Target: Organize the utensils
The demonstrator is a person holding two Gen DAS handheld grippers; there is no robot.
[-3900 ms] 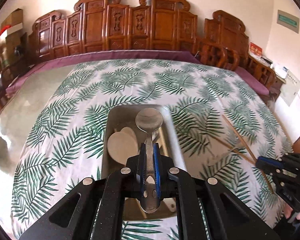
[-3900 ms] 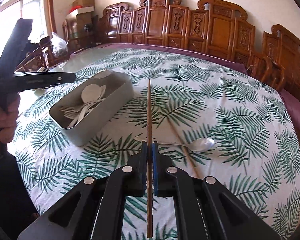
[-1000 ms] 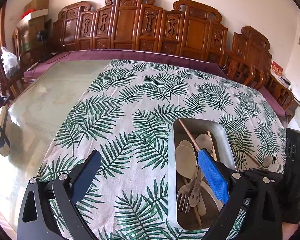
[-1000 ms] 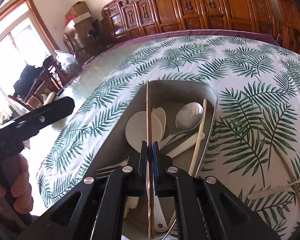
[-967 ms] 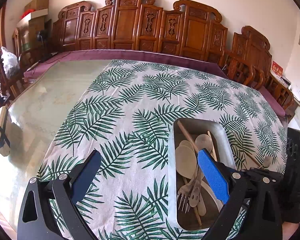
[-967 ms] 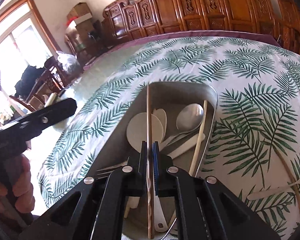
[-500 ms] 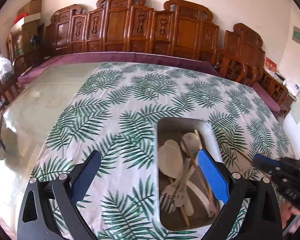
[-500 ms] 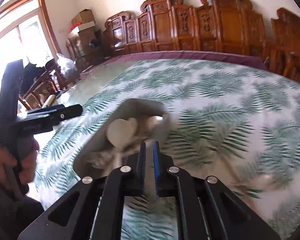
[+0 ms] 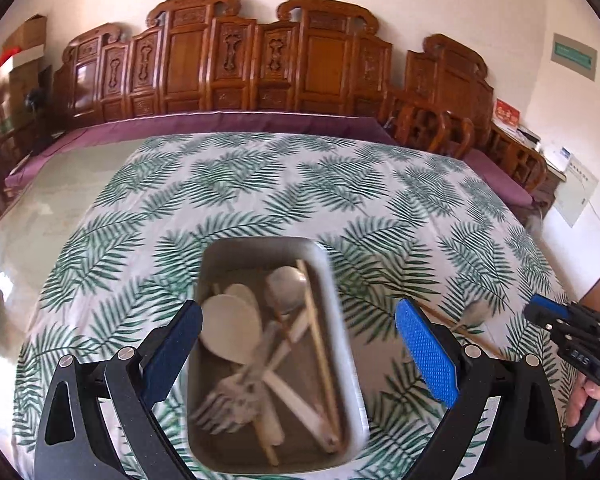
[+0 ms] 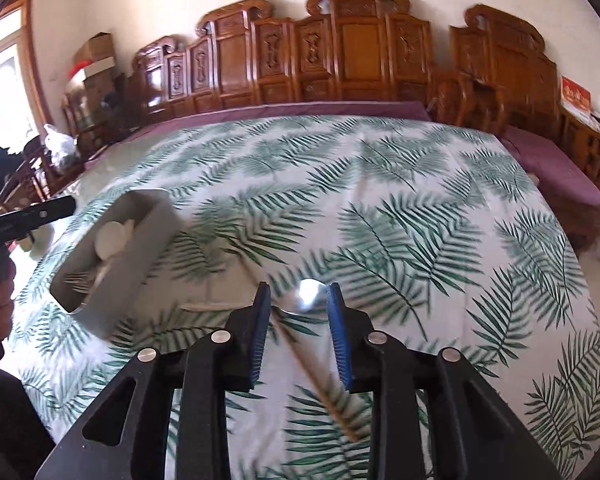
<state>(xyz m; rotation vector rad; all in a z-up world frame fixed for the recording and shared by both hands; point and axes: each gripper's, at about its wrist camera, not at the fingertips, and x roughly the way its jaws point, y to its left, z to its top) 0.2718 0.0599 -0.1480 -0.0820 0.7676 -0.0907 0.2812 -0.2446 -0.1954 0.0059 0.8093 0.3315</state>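
One desk point(image 9: 260, 184) under a leaf-print cloth fills both views. One grey bin point(image 9: 342, 344) sits at lower centre of the left view, holding two pale round spoons, one metal spoon, two chopsticks and some forks; blur hides the fork count. At lower centre of the right view, one chopstick point(image 10: 320, 388) and one spoon point(image 10: 308, 294) lie on the cloth. The left gripper point(image 9: 296, 356) is spread wide and empty, the right gripper point(image 10: 300, 340) parted and empty above them.
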